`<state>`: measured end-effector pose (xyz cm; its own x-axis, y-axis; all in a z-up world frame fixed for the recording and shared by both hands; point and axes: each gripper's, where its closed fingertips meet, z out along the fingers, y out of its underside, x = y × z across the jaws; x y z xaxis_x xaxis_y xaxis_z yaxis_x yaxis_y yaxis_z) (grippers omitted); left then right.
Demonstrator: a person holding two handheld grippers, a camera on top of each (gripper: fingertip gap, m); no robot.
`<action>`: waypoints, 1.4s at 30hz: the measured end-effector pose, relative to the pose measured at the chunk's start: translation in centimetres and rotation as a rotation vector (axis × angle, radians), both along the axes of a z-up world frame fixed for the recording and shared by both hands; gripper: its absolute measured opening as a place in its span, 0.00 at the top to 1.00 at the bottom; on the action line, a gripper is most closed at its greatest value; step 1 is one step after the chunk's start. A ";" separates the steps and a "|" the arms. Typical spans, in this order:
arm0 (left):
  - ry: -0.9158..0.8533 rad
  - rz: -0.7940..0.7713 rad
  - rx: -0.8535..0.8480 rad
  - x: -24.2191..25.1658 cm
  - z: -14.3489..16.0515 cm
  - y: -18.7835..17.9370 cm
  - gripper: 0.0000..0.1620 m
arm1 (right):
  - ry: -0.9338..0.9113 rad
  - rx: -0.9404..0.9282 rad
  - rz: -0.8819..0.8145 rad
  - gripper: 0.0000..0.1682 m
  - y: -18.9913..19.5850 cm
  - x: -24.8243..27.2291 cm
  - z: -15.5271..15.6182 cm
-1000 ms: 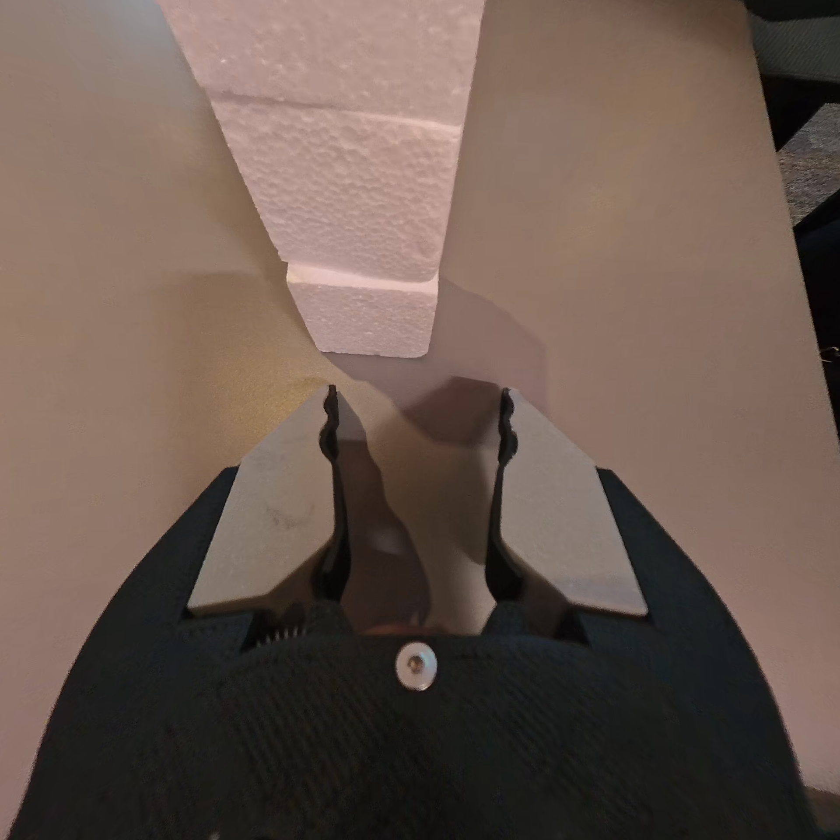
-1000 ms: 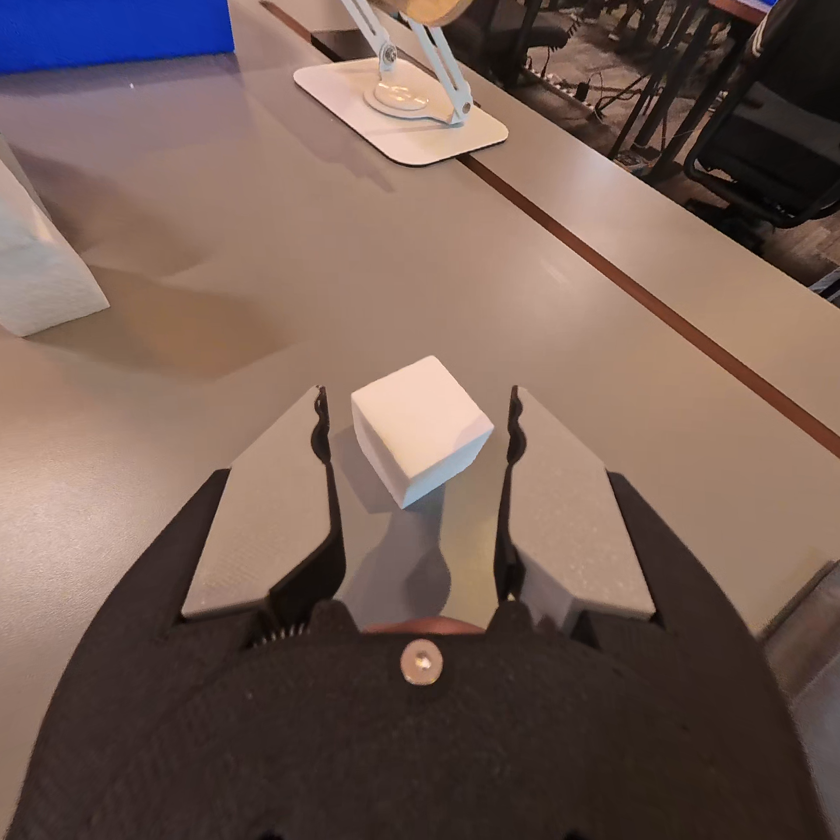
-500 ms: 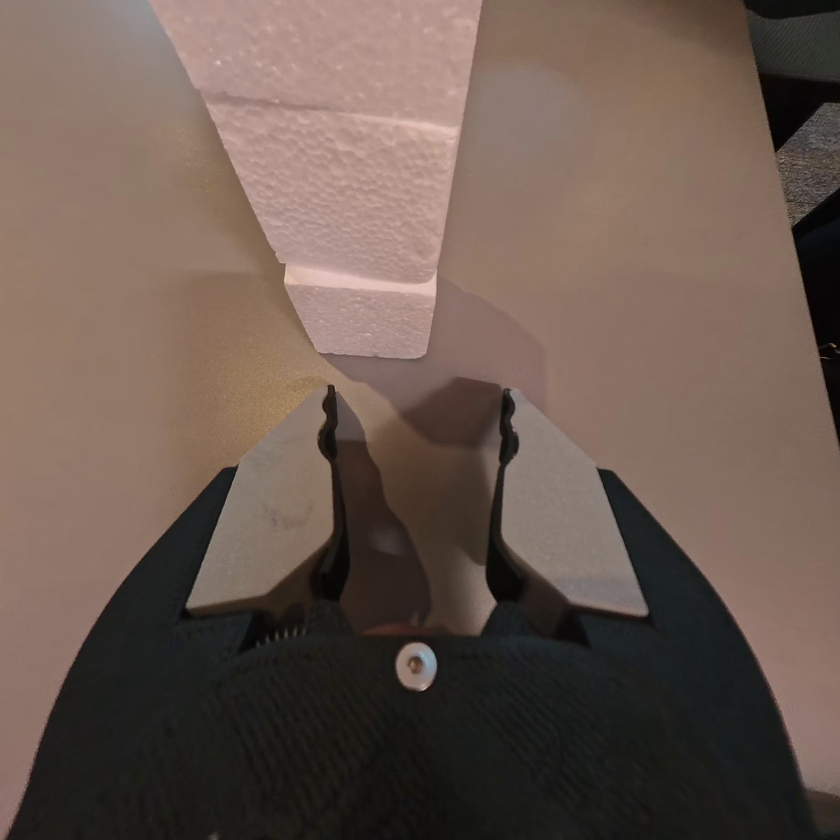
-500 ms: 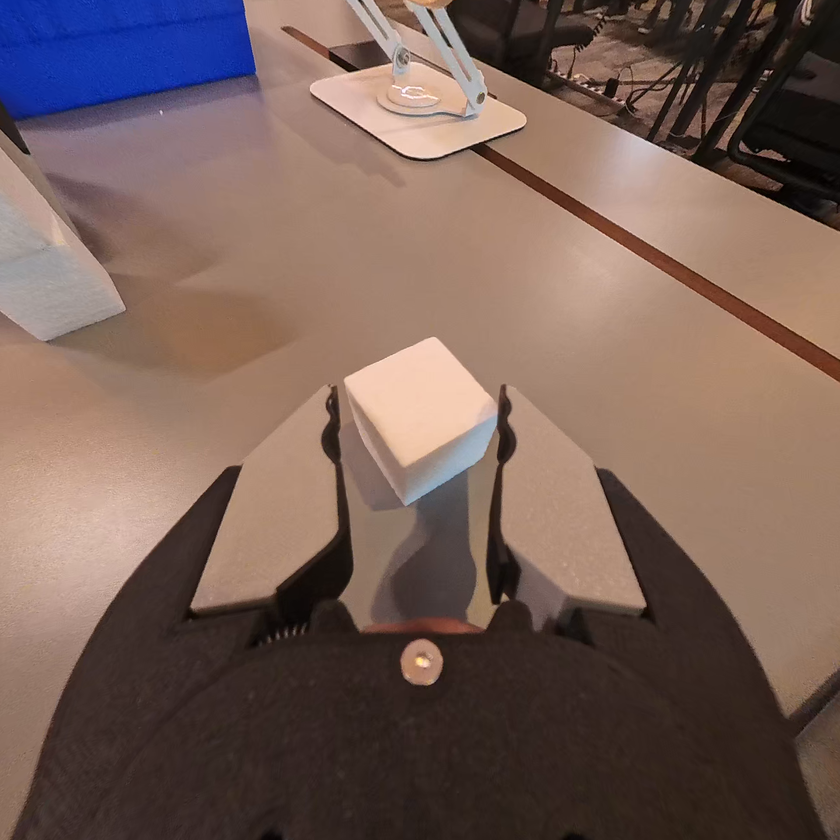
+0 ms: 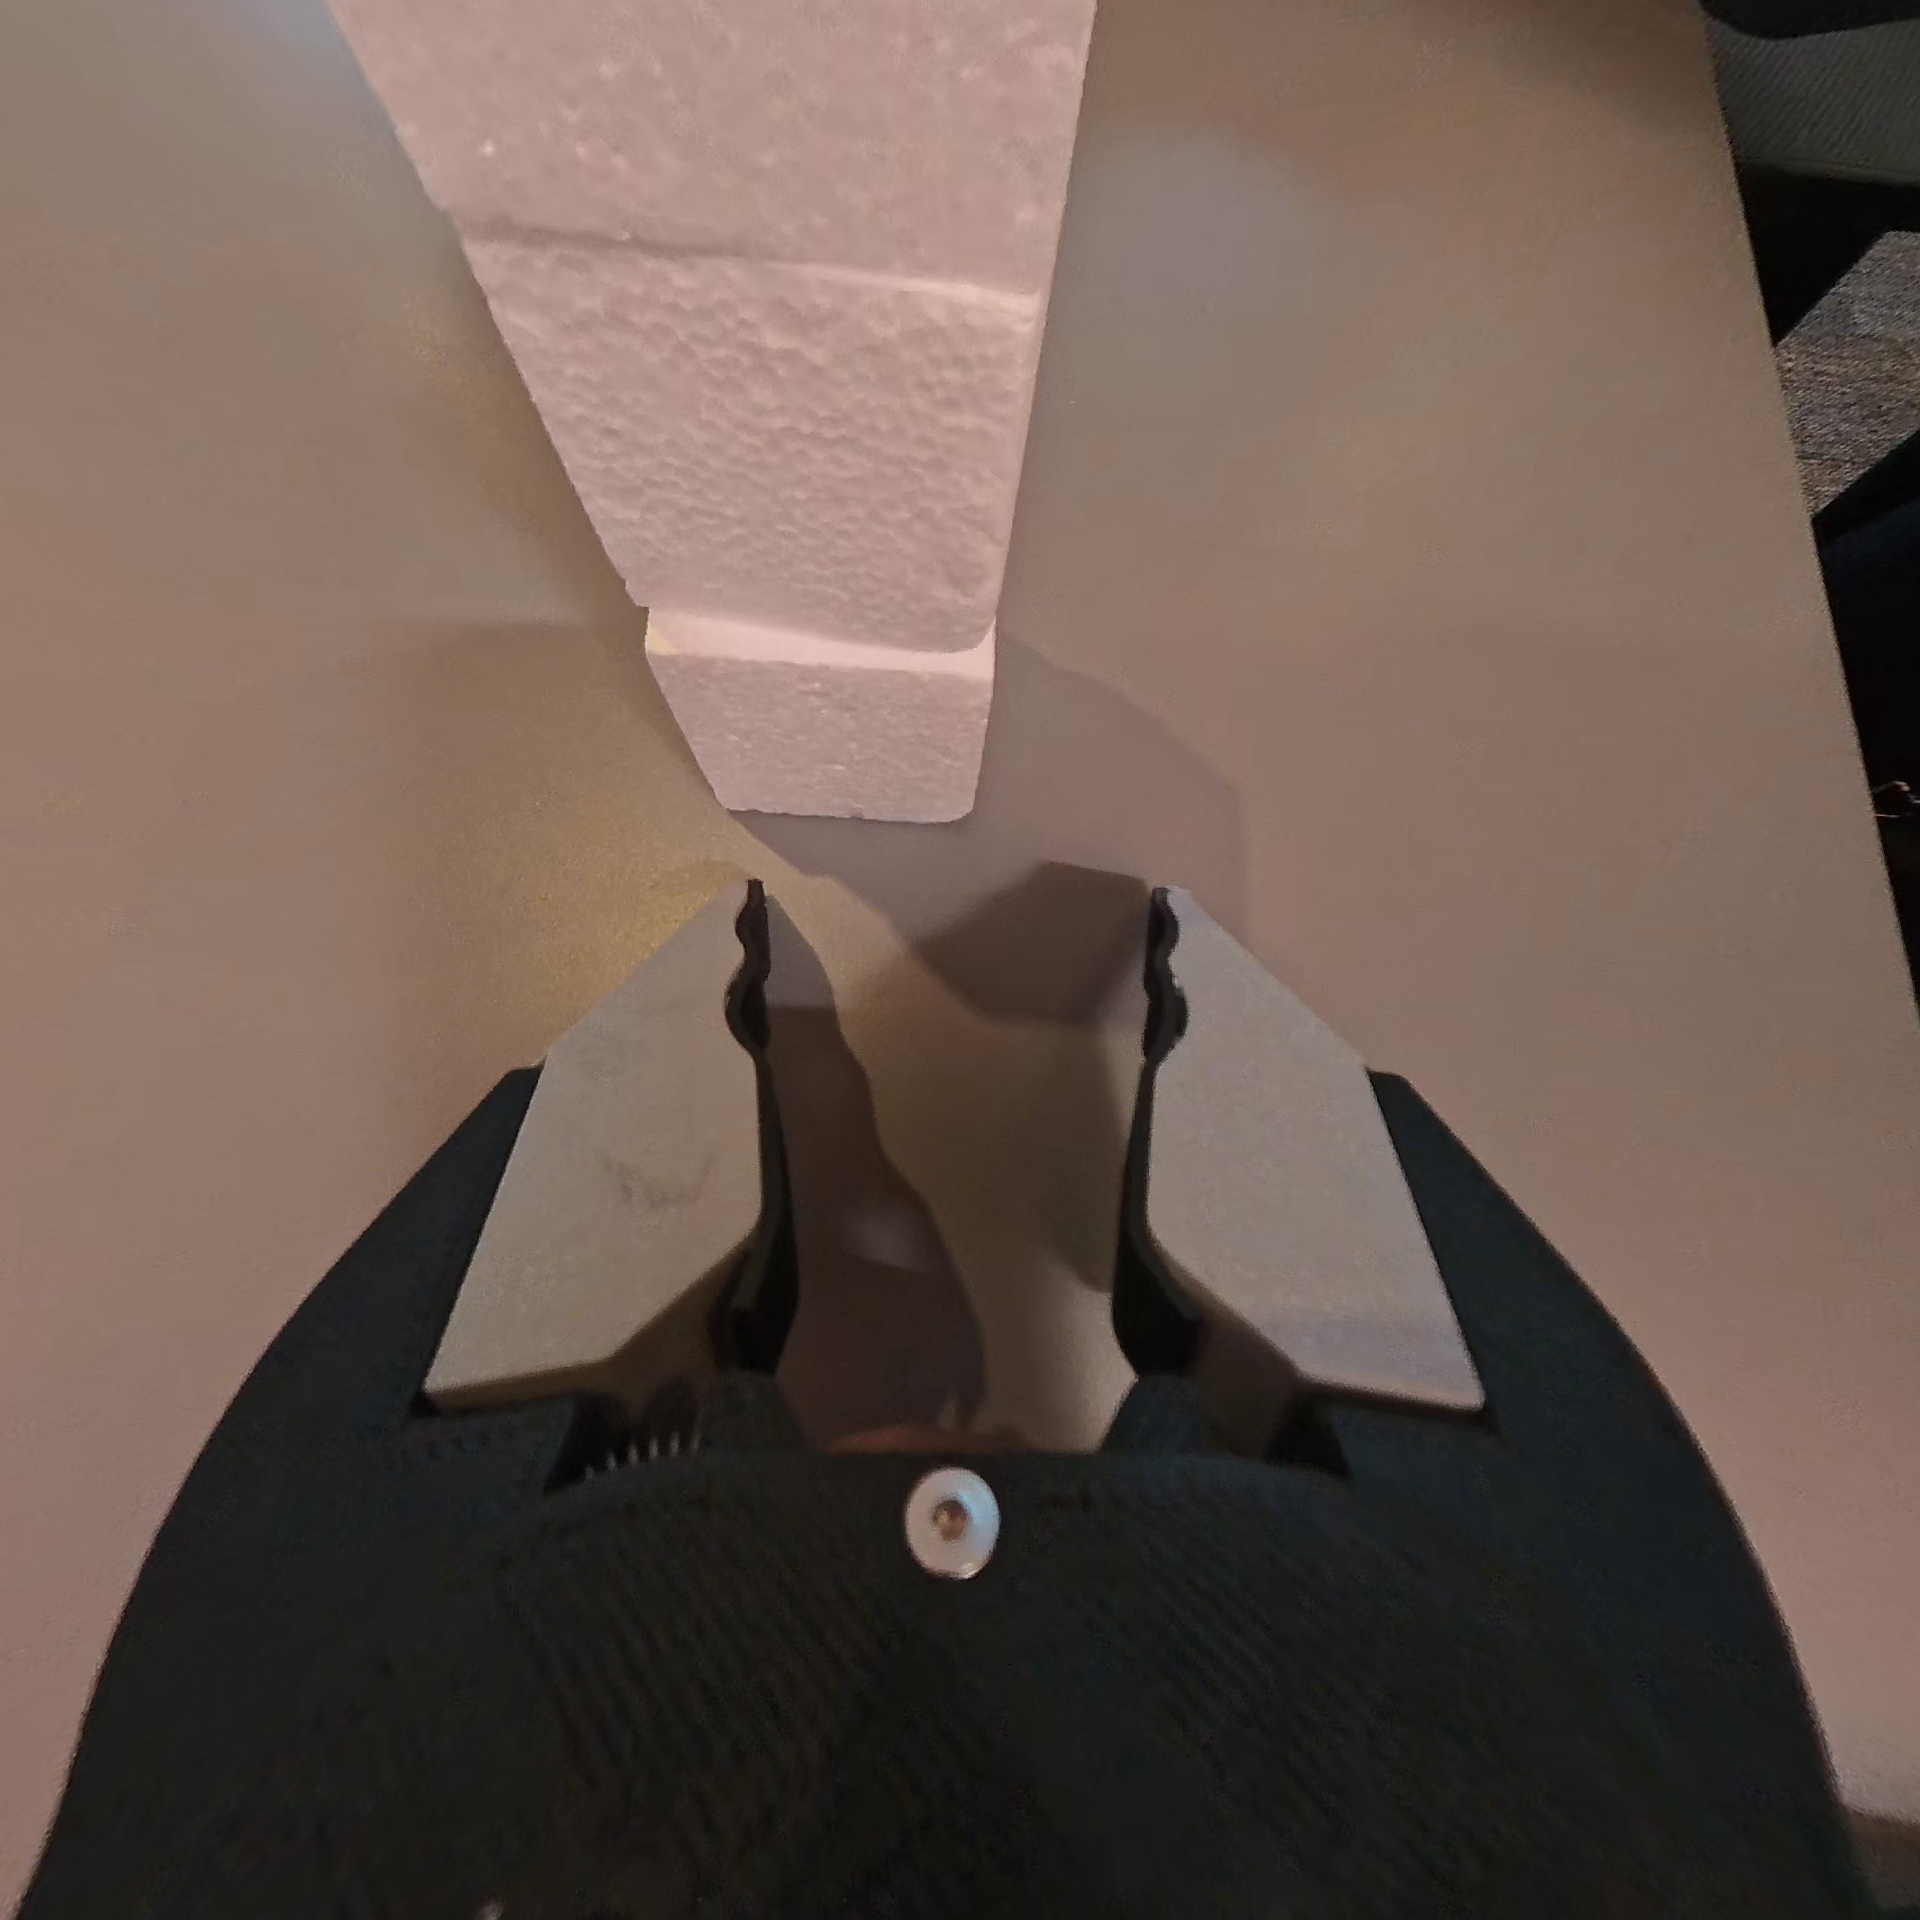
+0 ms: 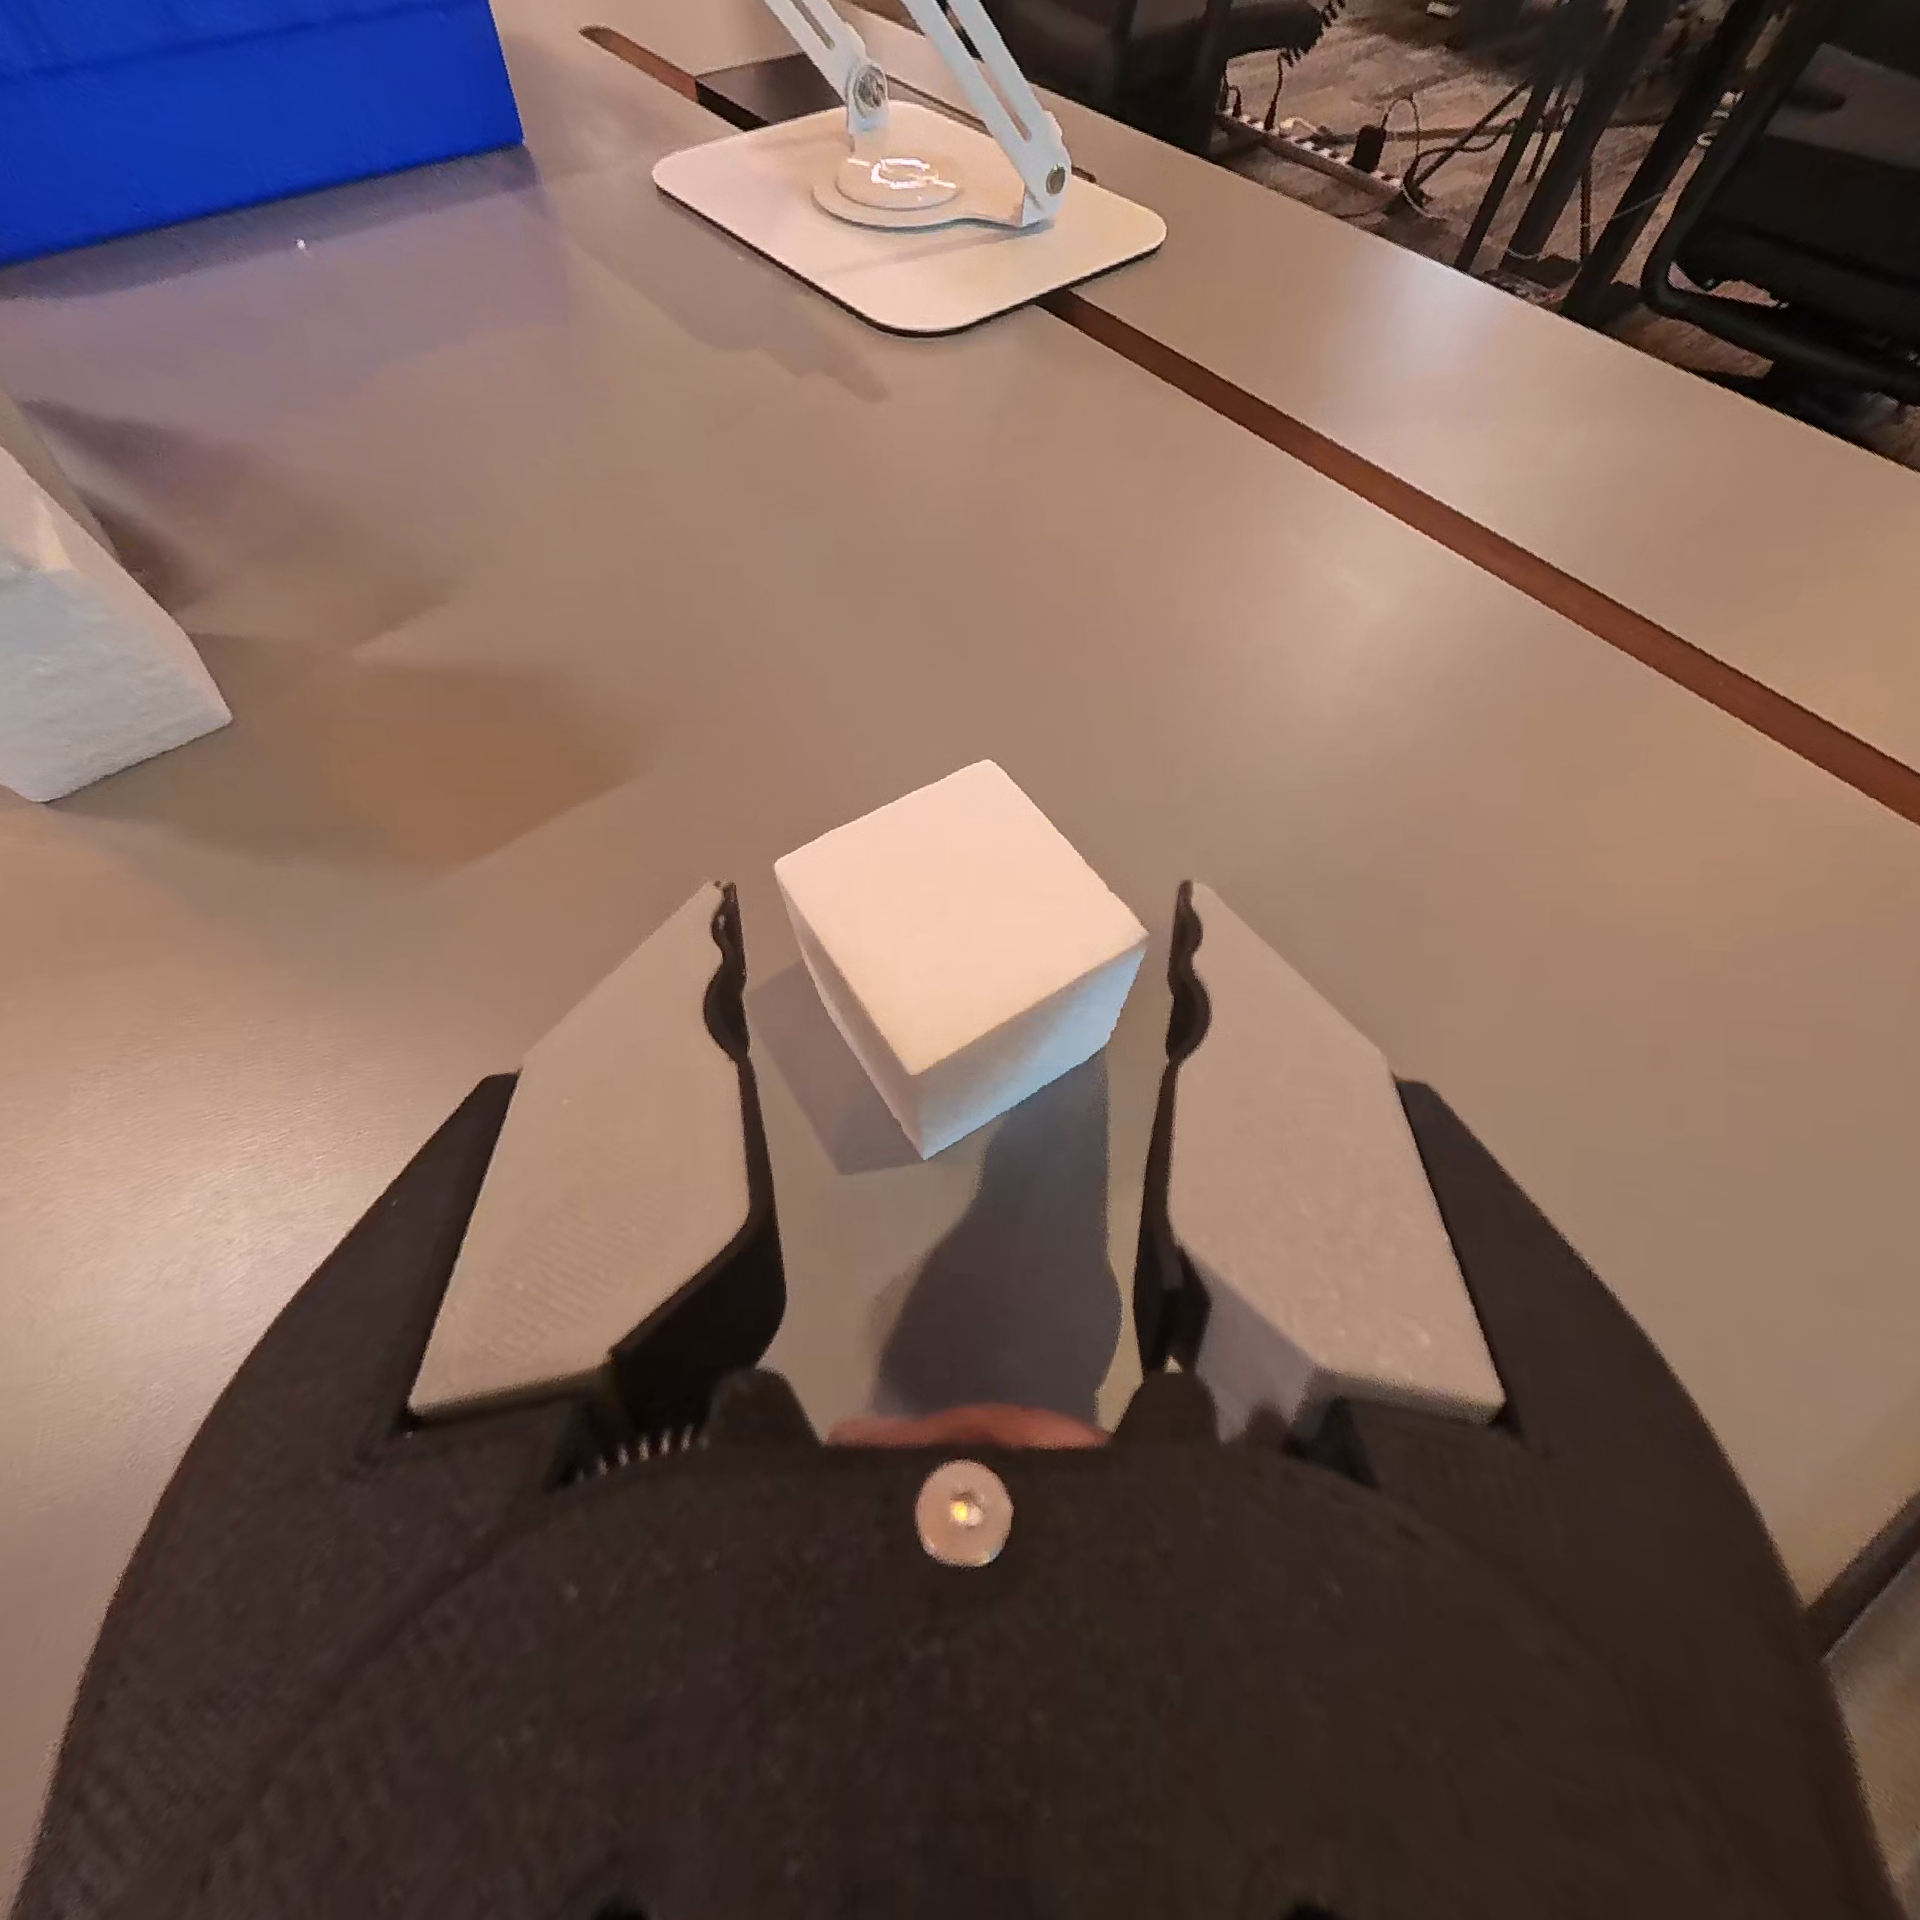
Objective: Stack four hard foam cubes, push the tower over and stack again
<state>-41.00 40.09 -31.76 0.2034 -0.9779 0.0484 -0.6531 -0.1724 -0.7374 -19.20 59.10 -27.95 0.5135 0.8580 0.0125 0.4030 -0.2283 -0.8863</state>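
A tower of three white foam cubes [image 5: 790,416] stands on the beige table [image 5: 260,727], seen from above in the left wrist view. My left gripper [image 5: 961,914] is open and empty, hovering just in front of the tower's bottom cube [image 5: 831,748]. In the right wrist view a fourth white foam cube [image 6: 961,956] sits on the table, turned corner-on, between the fingertips of my right gripper [image 6: 956,904]. The jaws are open with a small gap on each side of the cube. The tower's base [image 6: 94,686] shows at the left edge of that view.
A white arm stand on a flat base plate [image 6: 914,229] stands at the back. A blue panel [image 6: 249,104] is at the back left. A dark seam [image 6: 1455,499] crosses the table. Chairs and cables [image 6: 1766,208] lie beyond. The table edge [image 5: 1766,727] runs along the right.
My right gripper moved forward, so the loose cube now lies between its fingertips. Its jaws narrowed on the cube half a second ago and stand wider now. The left gripper barely moved.
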 end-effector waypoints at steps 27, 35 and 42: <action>-0.001 0.001 -0.003 0.0 0.0 0.1 0.56 | 0.269 0.095 0.162 0.59 -5.5 -6.9 9.5; -0.004 0.000 -0.007 0.0 0.1 0.1 0.56 | 0.351 0.116 0.354 0.58 -12.4 -14.6 16.1; -0.005 0.000 -0.009 0.0 0.1 0.1 0.56 | 0.121 0.156 0.376 0.59 -15.0 -18.4 15.9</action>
